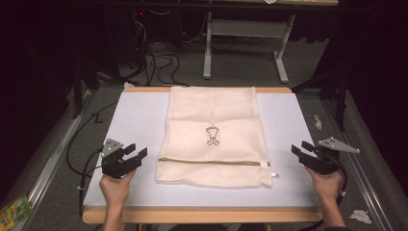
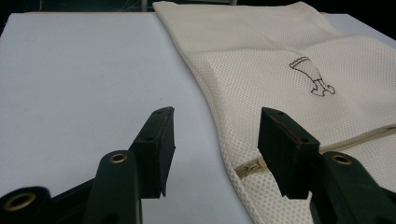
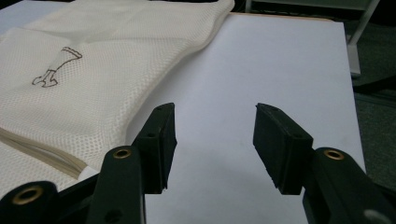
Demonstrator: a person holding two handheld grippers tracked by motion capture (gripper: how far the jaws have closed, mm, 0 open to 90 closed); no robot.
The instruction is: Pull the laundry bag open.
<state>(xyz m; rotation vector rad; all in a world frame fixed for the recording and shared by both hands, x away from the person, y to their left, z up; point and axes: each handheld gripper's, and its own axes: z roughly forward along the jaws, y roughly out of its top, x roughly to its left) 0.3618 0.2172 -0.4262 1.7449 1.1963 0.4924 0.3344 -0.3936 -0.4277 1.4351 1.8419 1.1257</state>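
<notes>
- The table [image 1: 139,120] has a white top with a wooden rim along its near and far edges. Bare white surface runs down both sides of the bag, giving each hand open room. Beyond the table's edges lies grey floor with cables [image 1: 159,62] and the legs of a second table [image 1: 208,53].
- The mesh laundry bag [image 1: 211,134] lies flat down the middle of the table, cream-coloured. Its far end touches the far wooden rim, and its near end stops short of the near rim. A small dark emblem [image 1: 212,135] sits at its centre. A zipper band [image 1: 211,162] runs across it near the near end, with a white pull tab [image 1: 265,164] at its right end.
- The left hand [image 1: 115,185] comes in from the bottom edge and holds the left gripper [image 1: 136,153] low over the bare surface. It points toward the bag's left edge, just beside it and apart from it. In the left gripper view its jaws stand spread with nothing between the pads, and the bag's edge and zipper end show behind the right jaw.
- The right hand [image 1: 326,185] holds the right gripper [image 1: 299,148] at the table's right edge, pointing inward. It is apart from the bag's right side, with a strip of bare surface between. Its jaws are spread wide over bare surface.
</notes>
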